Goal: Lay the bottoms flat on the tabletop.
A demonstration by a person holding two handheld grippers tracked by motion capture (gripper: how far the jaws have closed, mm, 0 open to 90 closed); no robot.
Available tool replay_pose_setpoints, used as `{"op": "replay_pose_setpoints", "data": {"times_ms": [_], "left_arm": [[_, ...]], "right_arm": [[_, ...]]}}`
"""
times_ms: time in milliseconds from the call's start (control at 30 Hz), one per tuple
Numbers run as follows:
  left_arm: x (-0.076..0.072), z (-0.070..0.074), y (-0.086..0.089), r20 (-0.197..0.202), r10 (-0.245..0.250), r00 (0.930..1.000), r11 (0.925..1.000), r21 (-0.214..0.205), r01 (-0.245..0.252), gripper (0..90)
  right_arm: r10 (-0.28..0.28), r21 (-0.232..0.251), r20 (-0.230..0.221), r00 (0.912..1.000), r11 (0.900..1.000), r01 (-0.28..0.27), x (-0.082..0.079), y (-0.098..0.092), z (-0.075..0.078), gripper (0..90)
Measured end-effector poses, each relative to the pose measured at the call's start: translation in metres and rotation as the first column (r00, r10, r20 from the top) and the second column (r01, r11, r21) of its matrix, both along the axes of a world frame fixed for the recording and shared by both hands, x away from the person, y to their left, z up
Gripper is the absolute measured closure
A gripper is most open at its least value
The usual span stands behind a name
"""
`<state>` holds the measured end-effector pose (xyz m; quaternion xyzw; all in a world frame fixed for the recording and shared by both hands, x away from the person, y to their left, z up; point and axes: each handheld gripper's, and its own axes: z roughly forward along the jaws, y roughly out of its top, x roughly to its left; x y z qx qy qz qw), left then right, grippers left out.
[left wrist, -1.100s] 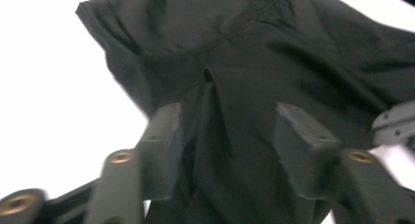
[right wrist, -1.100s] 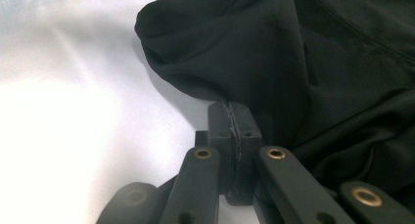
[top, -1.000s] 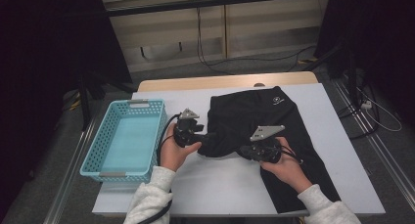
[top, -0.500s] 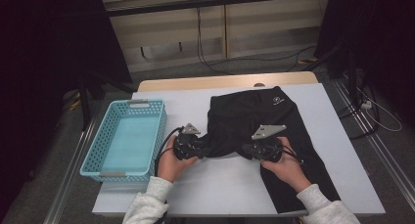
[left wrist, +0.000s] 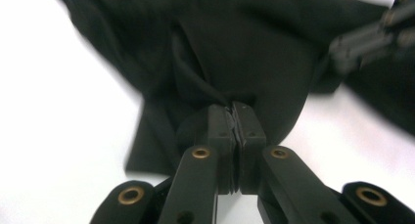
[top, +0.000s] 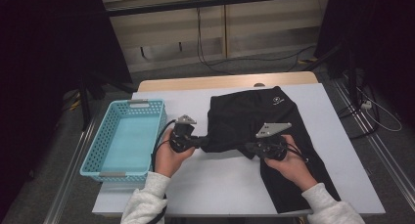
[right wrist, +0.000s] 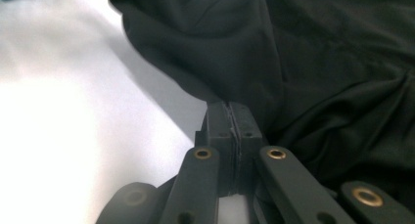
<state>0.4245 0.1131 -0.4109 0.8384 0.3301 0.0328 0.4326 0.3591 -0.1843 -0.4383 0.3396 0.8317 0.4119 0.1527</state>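
My fingers (left wrist: 219, 131) on the left gripper (top: 196, 142) have just been closing and now pinch a fold of the black garment (top: 254, 121) between the pads, so the cloth cannot slip when I pull. The right gripper (top: 248, 148) is clenched the same way on another fold nearer the middle of the near edge; in the right gripper view its pads (right wrist: 244, 121) meet with fabric bunched around the tips. I take two holds apart from each other because one pinch would only drag the cloth into a heap, while two let me carry or fold an edge straight. The garment lies on the white table (top: 220, 185), right of centre, one leg running toward the near right corner. The blue basket (top: 95, 150) stands at the left, just beside my left hand (top: 169, 158), probably where the cloth should end up once folded.
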Motion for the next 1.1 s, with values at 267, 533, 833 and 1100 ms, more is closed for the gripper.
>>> {"op": "replay_pose_setpoints", "data": {"times_ms": [267,533,833,1100], "left_arm": [[0.035,-0.003,-0.008,-0.013,0.064,0.9978,0.9961,-0.059,-0.065,88.1],[0.053,-0.018,-0.008,-0.013,0.11,0.9939,0.9938,-0.014,-0.11,88.2],[0.054,-0.017,-0.006,0.002,0.138,0.9904,0.9903,-0.014,-0.138,88.3],[0.051,-0.014,-0.005,0.006,0.155,0.988,0.9879,-0.016,-0.154,88.3]], "right_arm": [[-0.084,0.035,0.055,0.995,0.996,0.082,0.016,-0.009,0.004,88.2],[-0.125,-0.041,0.078,0.9891,0.9909,0.128,0.022,0.005,-0.006,72.4],[0.003,-0.069,0.097,0.9953,0.9976,0.004,0.003,0.026,0.003,71.4],[0.046,-0.144,0.036,0.9983,0.9887,-0.04,0.004,0.046,-0.018,63.2]]}}
